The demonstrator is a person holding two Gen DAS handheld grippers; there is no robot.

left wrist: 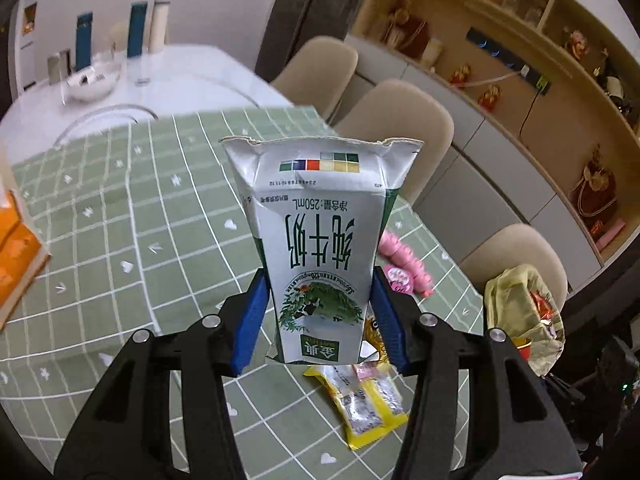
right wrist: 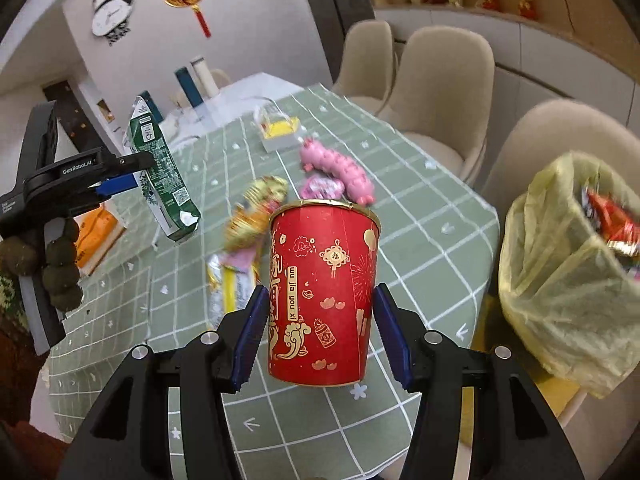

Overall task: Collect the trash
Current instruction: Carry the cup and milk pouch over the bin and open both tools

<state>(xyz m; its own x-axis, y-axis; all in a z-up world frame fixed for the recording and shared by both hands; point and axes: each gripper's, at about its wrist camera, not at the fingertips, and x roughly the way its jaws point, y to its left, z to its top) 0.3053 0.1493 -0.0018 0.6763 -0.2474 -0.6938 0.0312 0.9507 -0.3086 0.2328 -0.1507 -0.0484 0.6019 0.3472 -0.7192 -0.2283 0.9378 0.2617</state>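
L tongs (left wrist: 320, 316) tight on milk carton (left wrist: 320, 240), R tongs (right wrist: 318, 336) on red cup (right wrist: 324, 296), both above table (right wrist: 420, 240).

Soft, even indoor light, pretty bright, with hardly any shadows on the worktop (left wrist: 120, 208). Heavy fisheye bending and black corners in both views. Motion blur smears the trash bag (right wrist: 568, 264) and the wrappers (right wrist: 256, 208) left of it

I see the table (right wrist: 420, 240) under a green checked cloth. On it lie a pink toy (right wrist: 340, 168), a pink packet (right wrist: 322, 188), a gold wrapper (right wrist: 256, 208), a yellow wrapper (left wrist: 368, 404), a white box (right wrist: 280, 132) and an orange book (left wrist: 16, 248).
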